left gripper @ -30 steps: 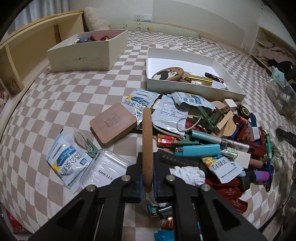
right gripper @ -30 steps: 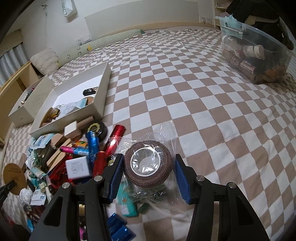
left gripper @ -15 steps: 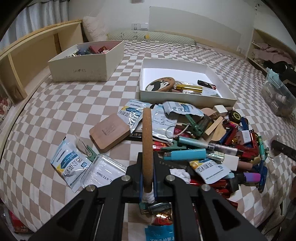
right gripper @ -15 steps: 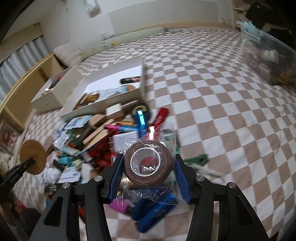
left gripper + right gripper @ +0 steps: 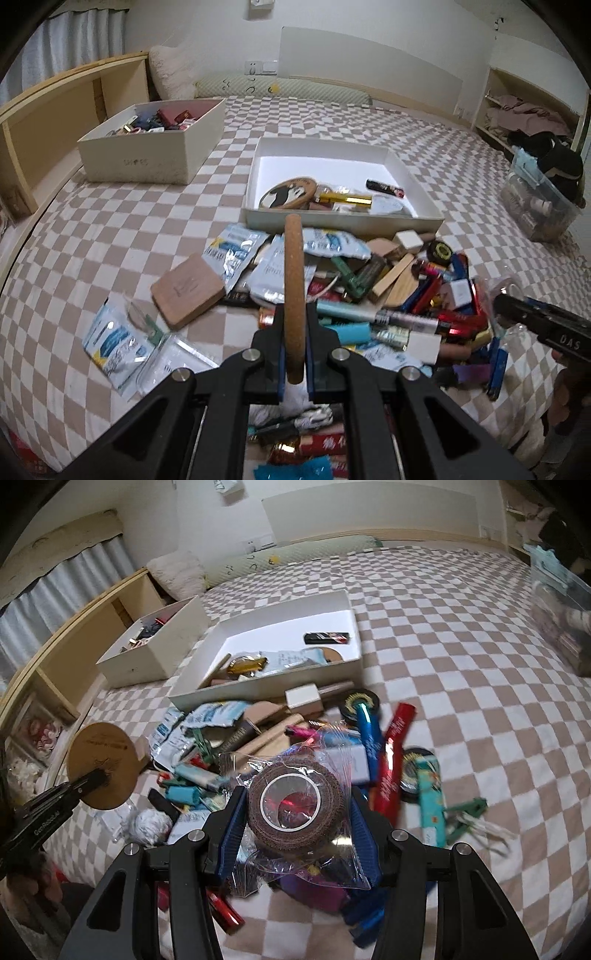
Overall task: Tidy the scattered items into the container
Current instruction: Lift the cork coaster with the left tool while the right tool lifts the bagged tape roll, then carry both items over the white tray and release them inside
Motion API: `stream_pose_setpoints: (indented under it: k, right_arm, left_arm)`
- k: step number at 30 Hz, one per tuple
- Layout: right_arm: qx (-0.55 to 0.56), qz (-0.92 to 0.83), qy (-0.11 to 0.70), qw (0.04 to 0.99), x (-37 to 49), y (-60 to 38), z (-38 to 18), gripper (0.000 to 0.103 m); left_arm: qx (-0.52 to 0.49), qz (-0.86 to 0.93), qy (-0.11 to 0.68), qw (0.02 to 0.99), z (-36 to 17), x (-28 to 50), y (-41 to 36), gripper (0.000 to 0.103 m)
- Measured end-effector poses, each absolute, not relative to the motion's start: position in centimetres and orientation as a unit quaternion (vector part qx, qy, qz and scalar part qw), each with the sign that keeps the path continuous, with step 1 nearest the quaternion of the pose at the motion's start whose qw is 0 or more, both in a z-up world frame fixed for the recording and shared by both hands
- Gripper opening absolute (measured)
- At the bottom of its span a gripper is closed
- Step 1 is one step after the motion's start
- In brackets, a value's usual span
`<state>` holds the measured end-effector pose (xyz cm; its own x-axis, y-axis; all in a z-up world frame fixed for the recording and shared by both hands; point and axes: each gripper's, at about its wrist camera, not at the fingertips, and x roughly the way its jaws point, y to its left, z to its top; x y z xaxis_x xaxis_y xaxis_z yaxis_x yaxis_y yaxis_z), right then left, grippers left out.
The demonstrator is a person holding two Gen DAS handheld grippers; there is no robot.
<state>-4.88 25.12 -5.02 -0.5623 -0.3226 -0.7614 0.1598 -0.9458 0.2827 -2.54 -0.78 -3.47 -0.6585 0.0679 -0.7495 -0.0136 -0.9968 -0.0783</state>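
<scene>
Left claw (image 5: pixel 294 363) clenched on a cork disc (image 5: pixel 294 295), gripped edge-on and held upright above the pile of scattered items (image 5: pixel 369 302); same disc (image 5: pixel 104 766) seen face-on from the right wrist view, off to the left of the pile. Right claw (image 5: pixel 295 814) grasping a brown tape roll (image 5: pixel 294 805) inside a clear plastic bag (image 5: pixel 306 834), blue pads pressed on both sides of the roll, held over the pile's near edge. White tray (image 5: pixel 343 220) sits on the checkered bed (image 5: pixel 92 236) just beyond the pile, near wall touching the nearest loose items. Already in the tray: a round penguin coaster (image 5: pixel 290 191), a gold tube (image 5: pixel 347 200), a black-and-red lighter (image 5: pixel 384 186), some paper scraps. Pile in front of the tray: blue-white foil packets (image 5: pixel 236 251), a square brown block (image 5: pixel 188 290), wood pieces, a teal lighter (image 5: pixel 351 332), red and blue tubes, a white cube (image 5: pixel 303 698), black tape rolls. Beige shoe box (image 5: pixel 147 147) with small things inside, left of and beyond the tray, well apart from the pile. Clear storage bin (image 5: pixel 539 206) far right of the tray, at the bed's edge. Right view somewhat motion-blurred.
</scene>
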Motion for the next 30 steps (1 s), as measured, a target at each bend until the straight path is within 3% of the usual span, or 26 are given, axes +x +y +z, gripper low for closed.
stream_pose_setpoints:
  k: [30]
  right_arm:
    - [0.423, -0.890, -0.107, 0.134, -18.6, 22.5, -1.4, 0.054]
  left_arm:
    - [-0.371, 0.925, -0.026, 0.082, 1.3, -17.9, 3.3, 0.008]
